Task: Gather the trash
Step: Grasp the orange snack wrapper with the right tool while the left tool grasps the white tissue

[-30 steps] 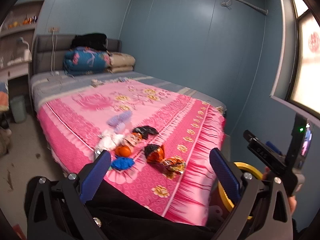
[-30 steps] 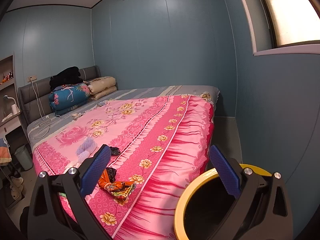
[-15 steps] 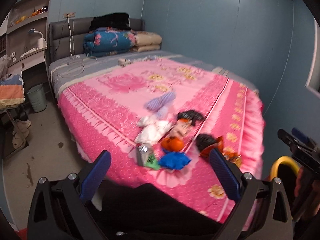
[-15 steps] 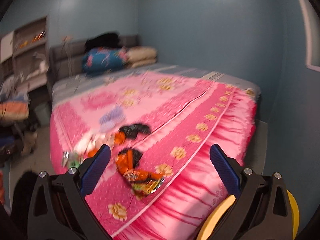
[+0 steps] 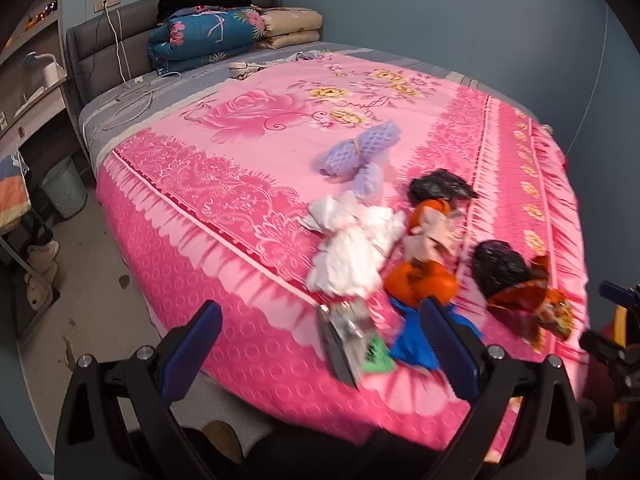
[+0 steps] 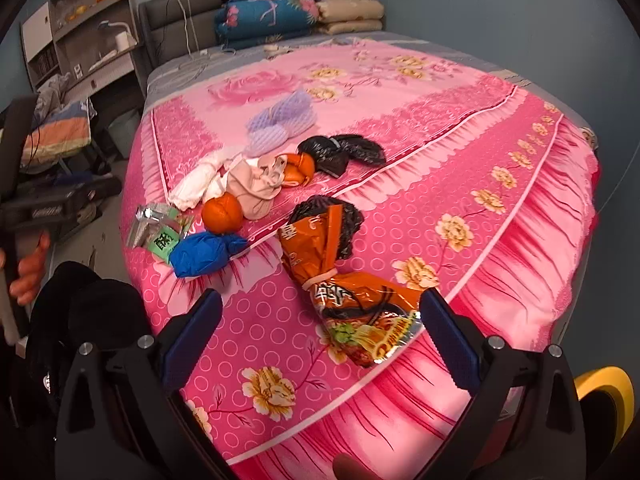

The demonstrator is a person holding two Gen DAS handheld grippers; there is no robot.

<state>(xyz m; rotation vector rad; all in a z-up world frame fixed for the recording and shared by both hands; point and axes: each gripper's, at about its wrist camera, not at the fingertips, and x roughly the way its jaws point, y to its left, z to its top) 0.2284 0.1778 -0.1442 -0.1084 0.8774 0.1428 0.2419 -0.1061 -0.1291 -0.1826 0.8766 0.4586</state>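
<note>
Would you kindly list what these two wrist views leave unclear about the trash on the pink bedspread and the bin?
- Yellow-rimmed bin: right wrist view, cut off by the frame edge and the right gripper; contents unseen.
- Blue crumpled bag: left wrist view, motion-blurred, partly behind a finger of the left gripper.
- Green-labelled clear packet: print too small to read.
- Black knotted bags: contents hidden.

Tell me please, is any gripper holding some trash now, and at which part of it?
Nothing is held. The left gripper and the right gripper are both open and empty above the bed; the noodle wrapper lies loose on the cover.
</note>
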